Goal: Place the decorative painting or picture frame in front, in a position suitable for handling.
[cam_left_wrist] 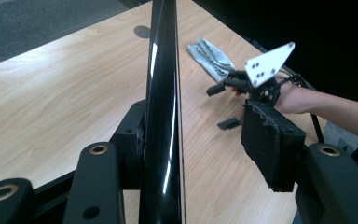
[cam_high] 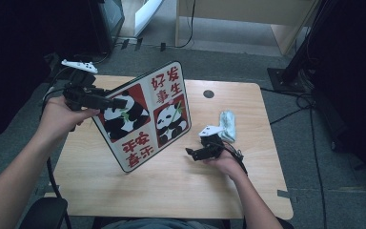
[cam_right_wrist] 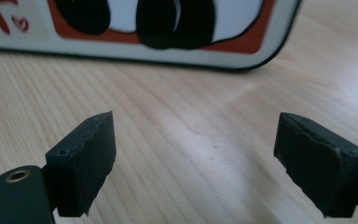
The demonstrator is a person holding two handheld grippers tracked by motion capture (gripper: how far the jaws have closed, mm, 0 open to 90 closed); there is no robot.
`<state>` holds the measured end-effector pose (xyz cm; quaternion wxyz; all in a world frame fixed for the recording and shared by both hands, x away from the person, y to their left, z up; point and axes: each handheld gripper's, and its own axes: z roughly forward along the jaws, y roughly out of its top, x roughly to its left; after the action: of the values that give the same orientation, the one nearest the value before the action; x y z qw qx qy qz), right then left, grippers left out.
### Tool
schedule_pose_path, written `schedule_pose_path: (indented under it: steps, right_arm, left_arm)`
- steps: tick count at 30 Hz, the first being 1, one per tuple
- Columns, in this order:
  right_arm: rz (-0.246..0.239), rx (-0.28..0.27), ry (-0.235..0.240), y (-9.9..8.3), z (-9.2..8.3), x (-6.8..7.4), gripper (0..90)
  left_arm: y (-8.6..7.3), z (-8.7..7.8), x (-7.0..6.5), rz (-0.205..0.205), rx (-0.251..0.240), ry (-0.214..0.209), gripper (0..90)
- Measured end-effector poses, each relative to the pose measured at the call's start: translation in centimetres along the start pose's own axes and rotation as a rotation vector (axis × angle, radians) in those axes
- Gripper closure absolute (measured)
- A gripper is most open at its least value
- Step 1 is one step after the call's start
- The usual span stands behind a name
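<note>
Two grippers | we are propping panda board (cam_high: 145, 114) upright in left gripper (cam_high: 119, 102), jaws loosened, seemingly touching one side | right gripper (cam_high: 190, 152) released, waiting.

Panda board (cam_right_wrist: 135, 32): upper part cut off by the right gripper view's top edge. Crumpled item (cam_high: 227, 125) beside the board: too small to identify.

Probably a lab, wooden table (cam_high: 171, 191), floor cables (cam_high: 310, 124), dark stands (cam_high: 300, 57)
</note>
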<state>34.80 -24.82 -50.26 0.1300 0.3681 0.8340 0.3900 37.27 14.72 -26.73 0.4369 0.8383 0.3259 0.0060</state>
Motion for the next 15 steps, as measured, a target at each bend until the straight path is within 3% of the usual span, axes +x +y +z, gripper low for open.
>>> schedule_pose_path:
  steps: [4, 9, 15]
  right_arm:
    - [0.012, -0.017, -0.061, 0.2, -1.3, -1.4, 16.7]
    - [0.041, -0.015, -0.089, -0.1, -2.7, -3.3, 23.8]
    - [0.075, -0.033, -0.125, -0.2, -3.7, -5.4, 30.6]
  left_arm:
    - [-0.9, -0.2, 0.2, 0.009, -0.021, 0.007, 40.6]
    - [-2.5, -0.2, 0.5, -0.009, -0.040, -0.009, 39.7]
    - [-4.5, -0.3, 0.3, -0.004, -0.057, 0.009, 38.8]
